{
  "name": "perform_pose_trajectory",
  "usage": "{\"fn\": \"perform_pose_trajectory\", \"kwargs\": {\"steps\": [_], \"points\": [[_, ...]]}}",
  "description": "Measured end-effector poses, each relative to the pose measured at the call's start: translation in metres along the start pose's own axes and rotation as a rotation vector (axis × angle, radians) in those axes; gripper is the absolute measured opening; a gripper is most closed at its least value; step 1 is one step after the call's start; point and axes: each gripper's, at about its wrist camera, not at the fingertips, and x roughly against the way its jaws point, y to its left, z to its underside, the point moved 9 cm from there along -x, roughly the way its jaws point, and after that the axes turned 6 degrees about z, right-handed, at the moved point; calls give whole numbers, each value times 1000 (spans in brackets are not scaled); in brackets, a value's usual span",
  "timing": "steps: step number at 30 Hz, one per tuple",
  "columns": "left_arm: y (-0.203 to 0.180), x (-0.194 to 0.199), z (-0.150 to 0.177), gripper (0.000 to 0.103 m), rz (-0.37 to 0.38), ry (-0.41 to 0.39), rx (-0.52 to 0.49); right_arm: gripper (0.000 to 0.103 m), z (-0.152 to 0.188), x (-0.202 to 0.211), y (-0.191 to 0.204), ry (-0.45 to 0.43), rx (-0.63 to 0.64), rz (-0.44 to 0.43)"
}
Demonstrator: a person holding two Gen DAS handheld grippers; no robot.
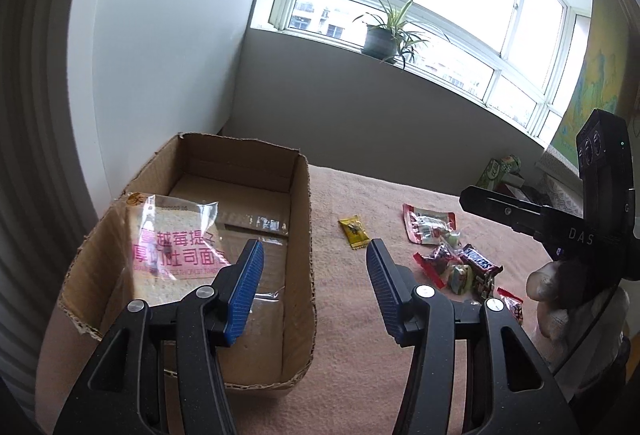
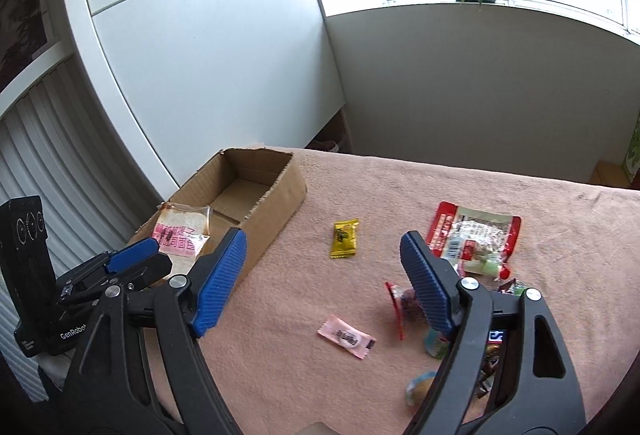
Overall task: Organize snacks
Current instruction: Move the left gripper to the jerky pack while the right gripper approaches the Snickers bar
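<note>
An open cardboard box [image 1: 302,235] [image 2: 280,191] stands on the pink cloth at the left. A clear packet of toast with pink lettering [image 1: 176,255] [image 2: 182,233] leans inside it. My left gripper [image 1: 316,291] is open and empty, its left finger over the box, its right finger over the cloth. My right gripper [image 2: 324,283] is open and empty above the cloth. Loose snacks lie to the right: a yellow candy [image 1: 354,232] [image 2: 344,238], a red and clear packet [image 1: 430,229] [image 2: 474,235], a Snickers bar [image 1: 480,263], a pink candy [image 2: 347,336].
The pink cloth [image 2: 400,187] covers the table. A white cabinet [image 2: 200,55] stands behind the box. A potted plant [image 1: 380,39] sits on the windowsill. Green boxes [image 1: 500,167] stand at the far right. The right gripper's body [image 1: 592,211] shows in the left wrist view.
</note>
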Motion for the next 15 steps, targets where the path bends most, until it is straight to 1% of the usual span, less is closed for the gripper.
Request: {"fn": "perform_pose_trajectory", "kwargs": {"steps": [4, 7, 11, 15], "points": [[-19, -12, 3, 52, 27, 16, -26, 82, 2, 11, -37, -8, -35, 56], [-37, -23, 7, 52, 56, 42, -56, 82, 7, 17, -67, 3, -90, 71], [-63, -44, 10, 52, 92, 90, -90, 82, 23, 20, -105, 33, -166, 94], [-90, -71, 10, 52, 129, 143, -141, 66, 38, 16, -133, 73, -213, 108]]}}
